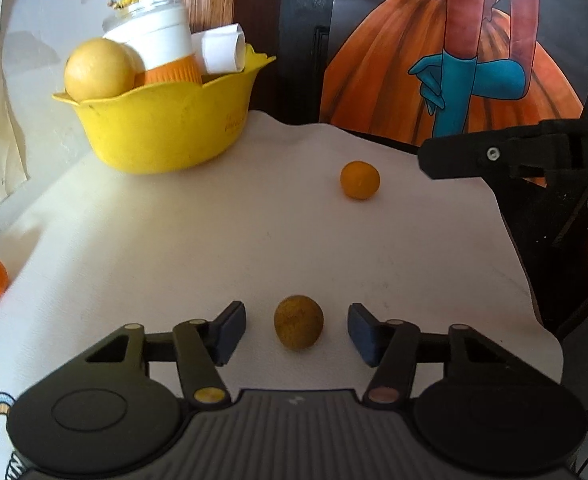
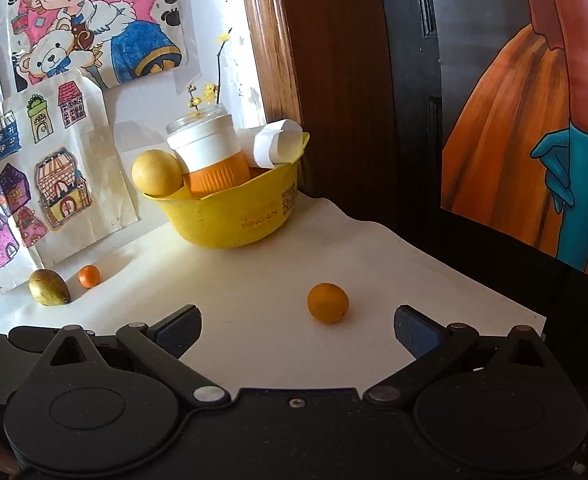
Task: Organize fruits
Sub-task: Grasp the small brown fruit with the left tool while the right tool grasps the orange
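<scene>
White cloth (image 1: 214, 240) over table, wrinkled at far edge. Yellow bowl (image 1: 162, 128) at back by wood door frame (image 2: 270, 60); drawings (image 2: 54, 120) taped to wall. Left gripper (image 1: 297, 330) spread around brownish fruit (image 1: 299, 322), pads apart from it. Right gripper (image 2: 298, 330) spread, orange (image 2: 328, 303) just ahead.

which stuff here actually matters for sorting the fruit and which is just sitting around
Part of the job:
- brownish fruit between the open left tongs
- orange fruit ahead of the open right tongs
- small orange fruit by the wall
- olive-brown fruit beside it
- yellow bowl, already holding a yellow fruit

Just lying about:
- white and orange cup
- rolled paper
- drawings on the wall
</scene>
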{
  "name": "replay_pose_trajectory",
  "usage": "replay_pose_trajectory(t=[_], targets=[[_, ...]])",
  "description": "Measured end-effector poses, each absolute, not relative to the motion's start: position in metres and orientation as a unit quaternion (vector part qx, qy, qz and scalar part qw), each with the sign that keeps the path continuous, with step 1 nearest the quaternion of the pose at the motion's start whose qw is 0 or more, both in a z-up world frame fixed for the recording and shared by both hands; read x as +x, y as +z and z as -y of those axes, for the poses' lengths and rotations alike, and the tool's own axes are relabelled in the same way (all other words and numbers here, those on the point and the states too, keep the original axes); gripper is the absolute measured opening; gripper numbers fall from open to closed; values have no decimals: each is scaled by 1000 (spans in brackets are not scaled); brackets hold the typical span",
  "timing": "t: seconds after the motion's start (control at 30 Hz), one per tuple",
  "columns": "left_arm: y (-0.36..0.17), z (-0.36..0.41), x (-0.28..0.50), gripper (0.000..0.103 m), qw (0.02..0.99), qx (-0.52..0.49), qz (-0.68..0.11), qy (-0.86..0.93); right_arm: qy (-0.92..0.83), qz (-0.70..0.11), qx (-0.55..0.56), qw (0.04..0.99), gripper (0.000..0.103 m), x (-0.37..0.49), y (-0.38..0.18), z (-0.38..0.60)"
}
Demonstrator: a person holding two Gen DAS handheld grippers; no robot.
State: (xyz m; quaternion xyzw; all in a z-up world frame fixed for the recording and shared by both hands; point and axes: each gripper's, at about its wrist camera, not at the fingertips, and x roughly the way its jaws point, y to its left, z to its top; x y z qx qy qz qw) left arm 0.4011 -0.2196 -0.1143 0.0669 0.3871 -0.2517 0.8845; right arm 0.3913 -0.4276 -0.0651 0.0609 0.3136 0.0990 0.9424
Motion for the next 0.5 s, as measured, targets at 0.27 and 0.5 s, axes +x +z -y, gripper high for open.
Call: replay_pose_trajectory(t=[0.27, 0.5], targets=[[-113, 219, 399, 30, 879, 64, -390, -267, 96, -316, 64, 942, 102, 395, -70, 427], [-111, 218, 395, 28, 882, 68, -385, -263, 109, -322, 43, 940, 102, 404, -78, 421]])
